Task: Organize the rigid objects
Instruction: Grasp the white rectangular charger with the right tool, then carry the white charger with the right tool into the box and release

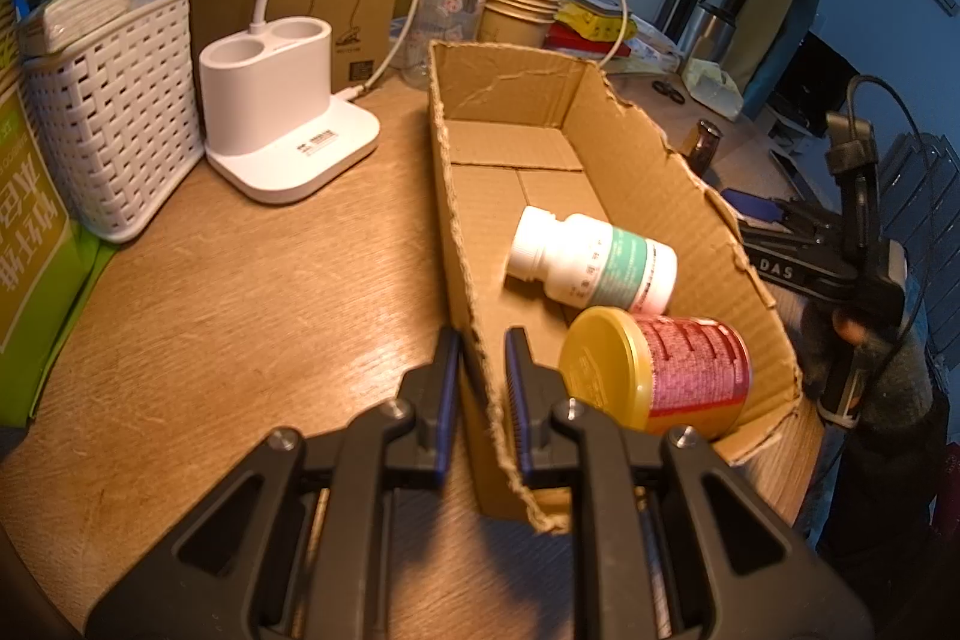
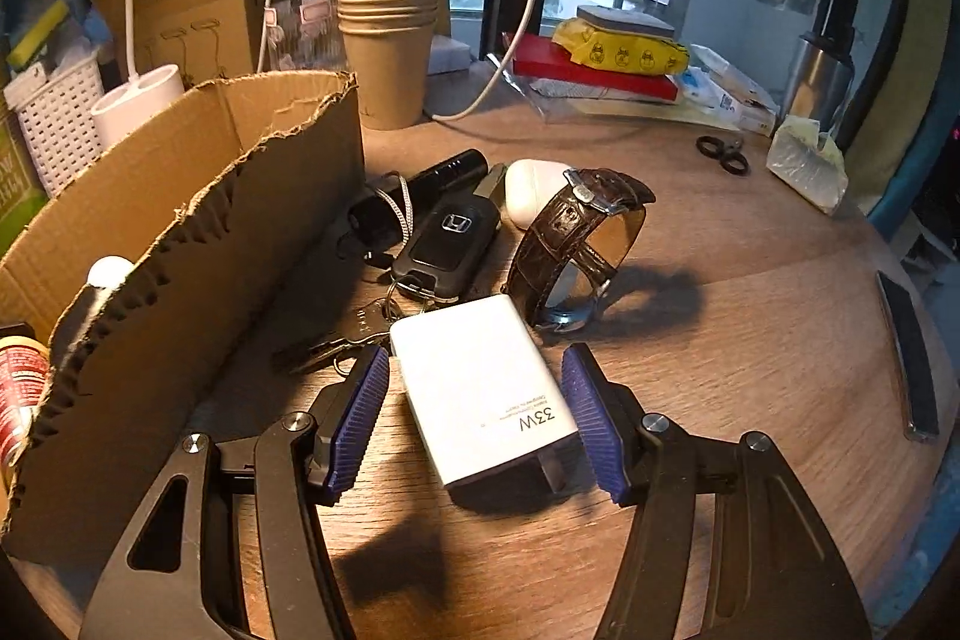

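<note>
Step in hand: pickup of white charger block (image 2: 486, 388), lying flat on wooden table (image 2: 750, 340) just outside cardboard box (image 1: 660, 196).

Right gripper (image 2: 477, 418): jaws about half spread, straddling charger; gap visible at left pad, right pad close to or just touching the near corner; no grip yet.

Left gripper (image 1: 483, 400): clamped tight on near side wall of box, steadying it.

Already boxed: white pill bottle (image 1: 591, 259) and yellow-lidded red can (image 1: 657, 370), both on their sides, touching.

Next move, as judged: close squarely on charger's long sides, lift clear of torn box rim, set down in open floor beyond the bottle.

Awaiting sorting, near charger: car key fob (image 2: 447, 244) with keys touching charger's far-left corner; brown leather watch (image 2: 576, 244) standing on edge just beside far-right corner; black flashlight (image 2: 420, 193); white earbud case (image 2: 531, 190).

Hazards: keys or watch snagged or dragged on lift; tall ragged box wall between charger and destination.

Bystanders: paper cups (image 2: 387, 52), scissors (image 2: 723, 154), white basket (image 1: 114, 124), lamp base (image 1: 282, 118).
</note>
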Available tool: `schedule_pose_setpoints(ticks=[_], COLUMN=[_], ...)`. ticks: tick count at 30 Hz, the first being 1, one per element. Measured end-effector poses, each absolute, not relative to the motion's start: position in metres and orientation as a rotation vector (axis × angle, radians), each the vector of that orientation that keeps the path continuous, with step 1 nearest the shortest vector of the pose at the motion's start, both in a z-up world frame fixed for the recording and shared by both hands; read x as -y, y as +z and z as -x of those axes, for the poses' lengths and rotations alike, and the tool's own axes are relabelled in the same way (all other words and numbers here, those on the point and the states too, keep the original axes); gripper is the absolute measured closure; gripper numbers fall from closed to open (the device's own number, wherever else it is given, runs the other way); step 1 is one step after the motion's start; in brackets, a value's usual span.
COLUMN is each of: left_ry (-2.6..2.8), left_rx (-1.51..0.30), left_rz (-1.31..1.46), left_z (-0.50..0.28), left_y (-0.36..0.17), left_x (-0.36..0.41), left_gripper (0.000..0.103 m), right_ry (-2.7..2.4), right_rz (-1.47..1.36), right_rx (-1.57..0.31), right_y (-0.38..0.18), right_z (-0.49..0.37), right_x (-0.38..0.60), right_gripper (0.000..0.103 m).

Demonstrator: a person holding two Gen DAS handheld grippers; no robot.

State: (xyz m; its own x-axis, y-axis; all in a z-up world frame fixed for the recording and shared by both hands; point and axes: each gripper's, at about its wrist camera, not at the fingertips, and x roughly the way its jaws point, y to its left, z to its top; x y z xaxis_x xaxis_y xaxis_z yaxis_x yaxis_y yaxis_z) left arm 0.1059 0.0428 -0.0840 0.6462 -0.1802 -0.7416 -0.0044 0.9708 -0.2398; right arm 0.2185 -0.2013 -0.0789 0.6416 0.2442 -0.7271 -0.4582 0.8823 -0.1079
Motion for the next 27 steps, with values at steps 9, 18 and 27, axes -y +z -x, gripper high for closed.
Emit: schedule_pose_setpoints(ticks=[9,18,27], left_ry=[-0.101,-0.101,-0.100], left_rx=[-0.864,-0.864,-0.864], left_rz=[0.229,0.229,0.228], left_z=[-0.106,-0.106,-0.106], left_y=[-0.084,-0.084,-0.084], left_x=[-0.043,-0.043,-0.043], left_gripper=[0.086,0.086,0.086], right_ry=[0.403,0.424,0.427], right_rz=[0.287,0.249,0.222], right_rx=[-0.758,-0.722,-0.693], right_y=[-0.076,-0.069,-0.061], right_z=[-0.216,-0.207,-0.200], right_x=[0.204,0.208,0.210], right_gripper=[0.048,0.050,0.051])
